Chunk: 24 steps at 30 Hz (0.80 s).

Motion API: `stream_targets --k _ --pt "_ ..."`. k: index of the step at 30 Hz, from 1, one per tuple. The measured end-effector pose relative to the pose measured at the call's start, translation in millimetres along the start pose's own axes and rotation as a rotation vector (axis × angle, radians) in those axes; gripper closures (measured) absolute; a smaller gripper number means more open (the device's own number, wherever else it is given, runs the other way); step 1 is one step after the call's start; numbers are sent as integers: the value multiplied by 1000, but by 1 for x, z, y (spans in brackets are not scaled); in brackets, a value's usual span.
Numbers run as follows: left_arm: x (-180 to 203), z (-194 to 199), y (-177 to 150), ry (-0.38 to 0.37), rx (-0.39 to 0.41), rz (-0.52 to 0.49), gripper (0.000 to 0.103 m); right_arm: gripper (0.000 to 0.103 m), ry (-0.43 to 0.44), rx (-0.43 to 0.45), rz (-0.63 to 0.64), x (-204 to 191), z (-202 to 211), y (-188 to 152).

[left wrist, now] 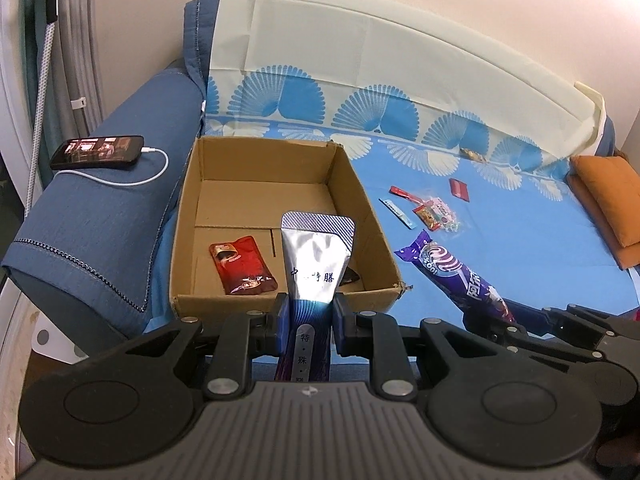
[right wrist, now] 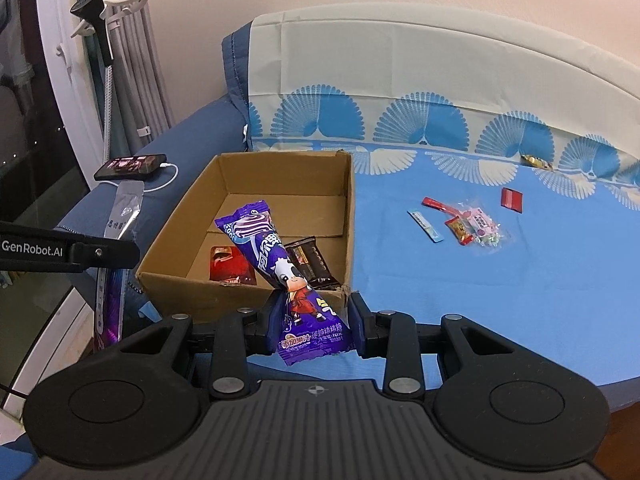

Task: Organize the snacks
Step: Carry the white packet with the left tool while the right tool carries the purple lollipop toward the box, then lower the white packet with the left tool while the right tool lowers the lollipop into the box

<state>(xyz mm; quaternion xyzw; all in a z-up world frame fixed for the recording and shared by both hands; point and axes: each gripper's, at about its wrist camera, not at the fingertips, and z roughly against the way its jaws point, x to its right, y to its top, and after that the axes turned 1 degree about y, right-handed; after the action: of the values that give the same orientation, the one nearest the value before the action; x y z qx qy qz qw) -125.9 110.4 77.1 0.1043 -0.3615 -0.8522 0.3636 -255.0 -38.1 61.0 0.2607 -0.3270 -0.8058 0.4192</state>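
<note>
An open cardboard box (left wrist: 372, 236) (right wrist: 176, 284) sits on the blue sofa cover. Inside lie a red packet (left wrist: 242, 266) (right wrist: 230, 266) and a dark brown packet (right wrist: 312, 266). My left gripper (left wrist: 310, 316) is shut on a silver and blue pouch (left wrist: 316, 256), held upright at the box's near wall; the pouch also shows in the right wrist view (right wrist: 120, 216). My right gripper (right wrist: 314, 322) is shut on a purple candy bag (right wrist: 280, 264) (left wrist: 460, 272), held at the box's near right corner. Several small snacks (left wrist: 432, 212) (right wrist: 468, 224) lie loose on the cover to the right.
A phone (left wrist: 98, 152) (right wrist: 132, 166) with a white charging cable lies on the sofa's left armrest. An orange cushion (left wrist: 608, 200) is at the far right. A wrapped candy (left wrist: 472, 155) (right wrist: 536, 162) lies by the backrest. A lamp stand and curtains are at the left.
</note>
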Motion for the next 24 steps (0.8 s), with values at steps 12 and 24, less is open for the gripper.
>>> stream_targets --k 12,24 --pt "-11 -20 9 7 -33 29 79 67 -26 -19 8 -3 -16 8" --pt "-24 -44 51 18 3 68 79 67 2 -24 17 -9 -49 37"
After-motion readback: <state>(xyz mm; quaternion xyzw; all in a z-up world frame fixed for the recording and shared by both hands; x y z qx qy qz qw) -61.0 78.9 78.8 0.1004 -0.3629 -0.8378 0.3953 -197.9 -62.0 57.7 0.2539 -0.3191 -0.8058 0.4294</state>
